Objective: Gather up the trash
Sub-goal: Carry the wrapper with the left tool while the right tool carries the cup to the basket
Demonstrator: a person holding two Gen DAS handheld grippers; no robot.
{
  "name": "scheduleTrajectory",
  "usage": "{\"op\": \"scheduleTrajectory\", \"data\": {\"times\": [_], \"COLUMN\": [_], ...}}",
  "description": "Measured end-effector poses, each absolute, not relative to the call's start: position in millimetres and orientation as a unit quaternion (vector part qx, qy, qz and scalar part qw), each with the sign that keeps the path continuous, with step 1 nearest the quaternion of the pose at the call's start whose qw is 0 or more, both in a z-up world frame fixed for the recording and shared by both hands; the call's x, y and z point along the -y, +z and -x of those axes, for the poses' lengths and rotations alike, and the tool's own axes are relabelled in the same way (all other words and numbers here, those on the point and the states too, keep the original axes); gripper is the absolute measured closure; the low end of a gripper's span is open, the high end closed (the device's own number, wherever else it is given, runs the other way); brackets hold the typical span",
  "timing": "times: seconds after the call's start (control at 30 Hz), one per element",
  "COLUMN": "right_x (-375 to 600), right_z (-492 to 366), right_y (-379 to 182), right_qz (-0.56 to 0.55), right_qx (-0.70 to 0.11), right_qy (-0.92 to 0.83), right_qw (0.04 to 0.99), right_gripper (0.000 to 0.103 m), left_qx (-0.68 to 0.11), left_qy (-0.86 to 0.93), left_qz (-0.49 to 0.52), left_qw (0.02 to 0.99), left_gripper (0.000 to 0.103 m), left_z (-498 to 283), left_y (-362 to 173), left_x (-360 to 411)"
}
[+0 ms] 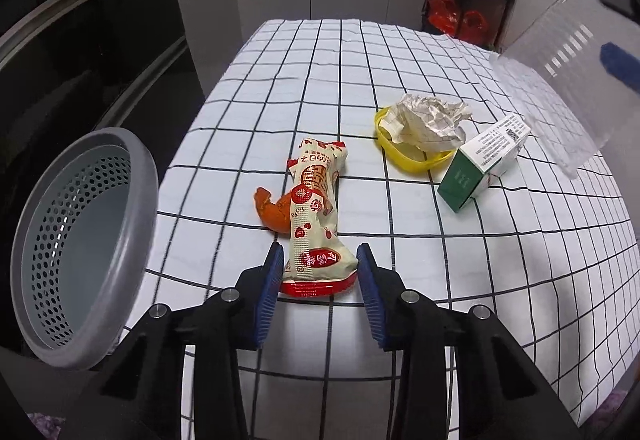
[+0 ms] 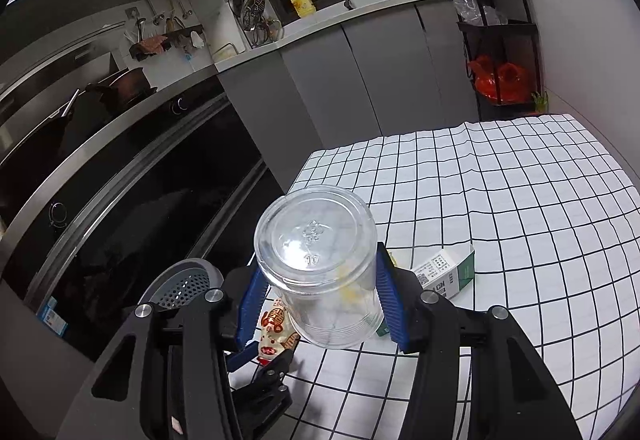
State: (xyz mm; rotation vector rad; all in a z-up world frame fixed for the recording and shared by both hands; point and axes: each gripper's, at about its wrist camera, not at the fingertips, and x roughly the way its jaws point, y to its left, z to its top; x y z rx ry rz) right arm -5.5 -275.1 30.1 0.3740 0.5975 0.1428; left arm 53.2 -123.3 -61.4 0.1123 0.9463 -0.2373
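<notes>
- The left gripper (image 1: 319,268) sits low over the checked tablecloth (image 1: 400,51), its 2 blue pads spread wide on either side of the near end of a red-and-cream snack wrapper (image 1: 316,215); a gap shows at the right pad, and whether the left pad touches the wrapper cannot be told.
- The wrapper lies flat, pointing away from the gripper, with an orange peel scrap (image 1: 272,209) partly tucked under its left side.
- Beyond it, a crumpled paper ball (image 1: 428,115) rests in a yellow lid (image 1: 396,151), with a green-and-white carton (image 1: 480,159) just beside them.
- A gray perforated basket (image 1: 80,240) stands off the table's left edge, tilted toward the camera.
- The right gripper (image 2: 318,292) is raised above the table, its pads pinching a clear plastic cup (image 2: 320,264) by the sides, base toward the camera.
- In the left wrist view the cup (image 1: 560,79) and right gripper are cut off at the upper right edge.
- In the right wrist view the cup covers most of the trash: only part of the wrapper (image 2: 276,328), the carton (image 2: 444,272) and the basket's rim (image 2: 188,280) show.
- A yellowish smear shows through the cup's wall; what it is cannot be made out.
</notes>
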Motion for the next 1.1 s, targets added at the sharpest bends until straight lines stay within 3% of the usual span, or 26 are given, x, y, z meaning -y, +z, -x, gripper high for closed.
{"op": "scheduleTrajectory", "data": {"times": [0.63, 1.1], "right_x": [225, 115], "right_z": [-4, -23], "right_y": [9, 6], "right_qz": [-0.159, -0.114], "right_qx": [-0.332, -0.347], "right_qy": [0.077, 0.127], "right_qw": [0.927, 0.922], "right_gripper": [0.054, 0.054], "left_qx": [-0.382, -0.372], "left_qy": [-0.089, -0.030], "left_qz": [-0.033, -0.019], "left_qw": [0.919, 0.928], "left_gripper": [0.066, 0.066], "left_z": [-45, -63], "left_y": [10, 11], "left_x": [12, -80]}}
